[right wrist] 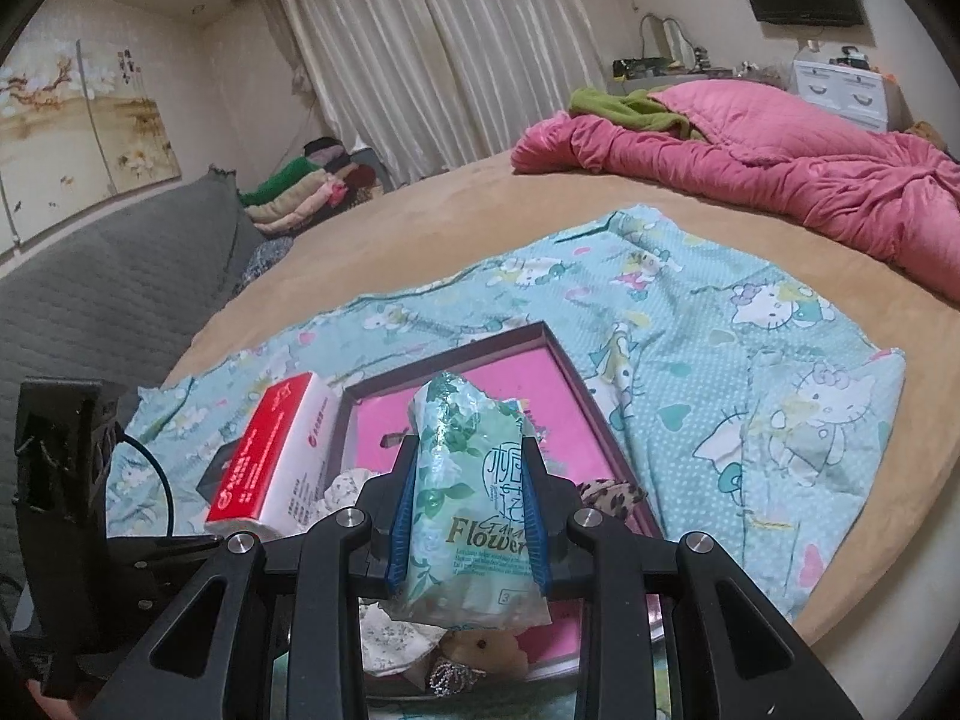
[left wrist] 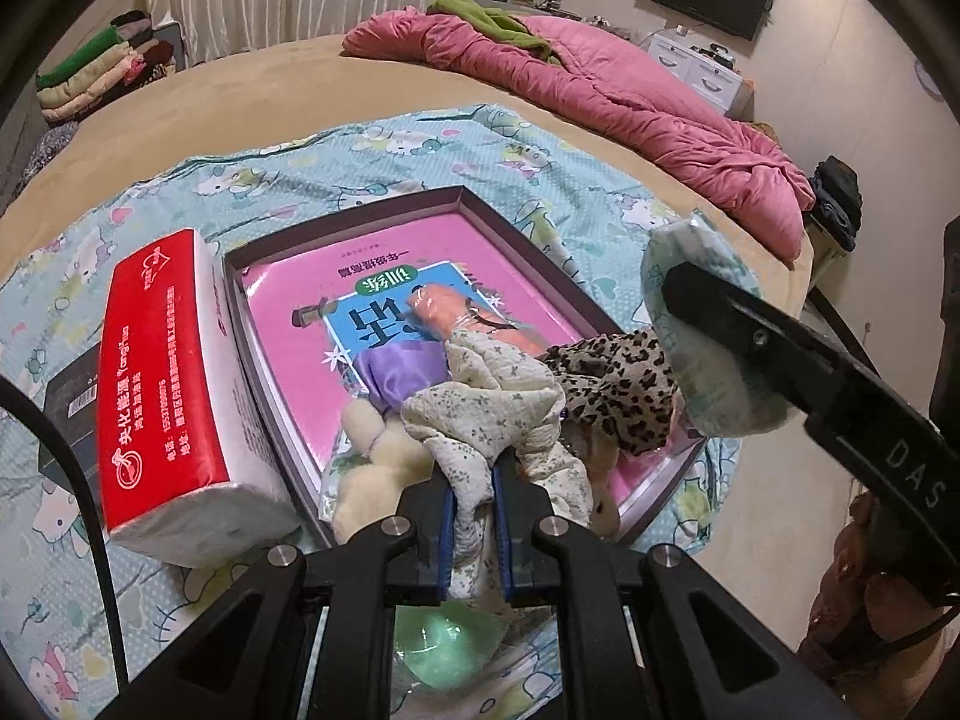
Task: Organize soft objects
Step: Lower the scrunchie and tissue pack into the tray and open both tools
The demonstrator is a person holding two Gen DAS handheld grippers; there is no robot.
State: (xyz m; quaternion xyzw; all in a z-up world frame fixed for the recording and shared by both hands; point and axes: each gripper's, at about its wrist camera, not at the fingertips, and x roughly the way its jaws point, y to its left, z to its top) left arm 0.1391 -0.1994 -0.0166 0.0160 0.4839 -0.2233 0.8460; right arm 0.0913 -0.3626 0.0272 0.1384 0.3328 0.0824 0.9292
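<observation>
Here, nearest the lens, the left tongs (left wrist: 474, 516) are pinched narrow on a floral cloth (left wrist: 480, 414), thin cream fabric with small grey-green sprigs, crumpled, its bunched body running straight forward from the tips and draping onto the heap. Under it lie a cream plush toy (left wrist: 366, 468), nubbly and rounded, and a leopard-print cloth (left wrist: 618, 384), limp, just right of the floral piece and touching it. All sit at the near end of a shallow box tray (left wrist: 252, 324), dark-rimmed and rigid, its long axis running away from the left tongs; a glossy pink book cover (left wrist: 300, 324) lines its floor. The right tongs (right wrist: 468, 516) are closed on a tissue pack (right wrist: 462, 480), crinkly green-and-white film printed "Flower", squashed at the waist, long axis upright along the fingers; it hangs above the tray's near right edge, apart from it. So the tray lies directly ahead and below both tongs; the left looks nearer the heap, the right carries its load over the rim, and a short drop likely lands it inside. Left of the tray, touching its wall, stands a red tissue brick (left wrist: 162, 384), soft-cornered plastic wrap. Beneath is a cartoon-print sheet (right wrist: 750, 372), pale teal cotton, on the tan bed (right wrist: 420, 228). Farthest, a pink quilt (right wrist: 780, 168), puffy and rumpled.
</observation>
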